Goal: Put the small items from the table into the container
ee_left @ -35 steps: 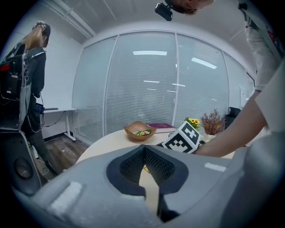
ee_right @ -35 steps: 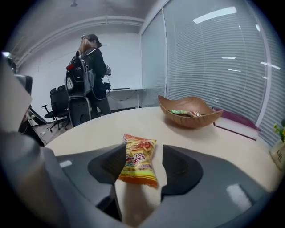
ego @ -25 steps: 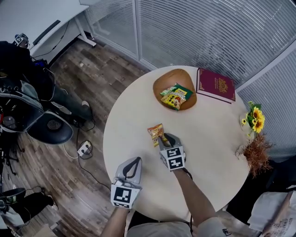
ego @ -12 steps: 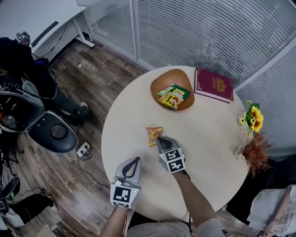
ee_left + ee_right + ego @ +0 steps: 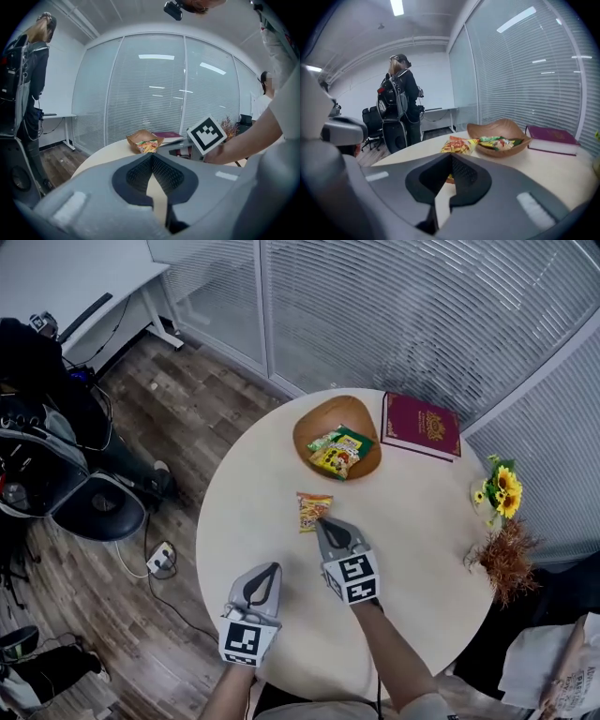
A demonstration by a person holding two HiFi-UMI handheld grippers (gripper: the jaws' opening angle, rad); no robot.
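Note:
An orange snack packet (image 5: pixel 313 511) hangs at the tips of my right gripper (image 5: pixel 322 522), which is shut on its near edge and holds it a little above the round table (image 5: pixel 427 521). In the right gripper view the packet (image 5: pixel 457 145) sticks out just past the closed jaws. Beyond it stands the wooden bowl (image 5: pixel 309 424), with green and yellow packets (image 5: pixel 336 454) inside; the bowl (image 5: pixel 502 127) is also ahead in the right gripper view. My left gripper (image 5: pixel 266 572) rests shut and empty near the table's front left edge.
A maroon book (image 5: pixel 420 426) lies right of the bowl. Sunflowers (image 5: pixel 498 491) and a dried plant (image 5: pixel 507 559) stand at the table's right edge. Chairs and a bag (image 5: pixel 56 456) crowd the floor at left. A glass wall with blinds runs behind the table.
My right gripper's jaws closed on the orange packet and rose with it off the table. The left gripper stayed where it was.

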